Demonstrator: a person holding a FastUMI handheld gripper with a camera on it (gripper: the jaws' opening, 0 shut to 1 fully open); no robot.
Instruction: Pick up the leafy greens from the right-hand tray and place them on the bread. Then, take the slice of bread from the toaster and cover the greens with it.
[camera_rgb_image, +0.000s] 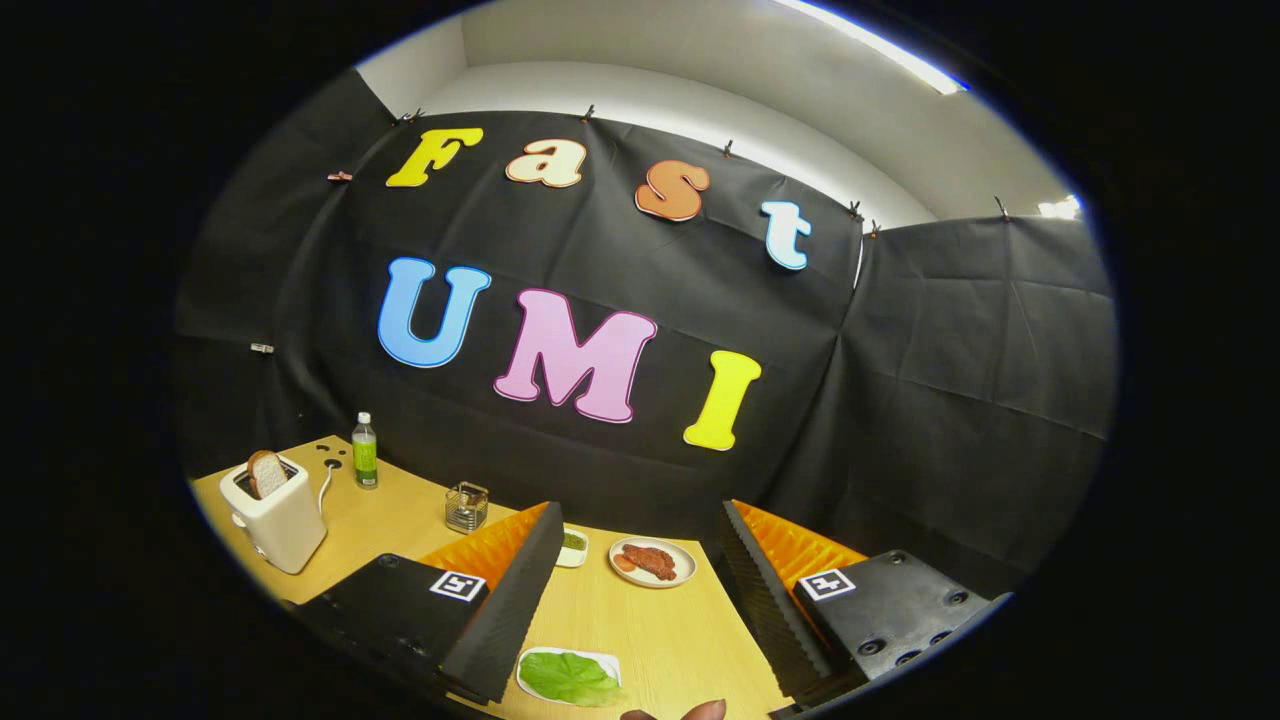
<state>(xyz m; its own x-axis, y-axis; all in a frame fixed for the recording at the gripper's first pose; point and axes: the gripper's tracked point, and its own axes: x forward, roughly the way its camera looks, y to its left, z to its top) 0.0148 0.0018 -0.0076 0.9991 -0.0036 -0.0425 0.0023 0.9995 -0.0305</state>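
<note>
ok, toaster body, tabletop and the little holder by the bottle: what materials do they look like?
Toaster: smooth cream body, likely plastic or painted metal; soft sheen, no grain. Tabletop: light wood look, probably laminate; even, faint grain. Holder: seems wire mesh metal; see-through and glinting. Gripper is open, with nothing between its fingers.

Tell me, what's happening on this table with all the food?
A person holds a two-finger gripper over a light wooden table. Its fingers are open and hold nothing. Between them, close in, a green lettuce leaf lies on a small white tray. Beyond the fingers sits a round plate of reddish meat. Off to the left stands a cream toaster with a slice of bread sticking up from it. Nothing has been picked up yet.
</note>
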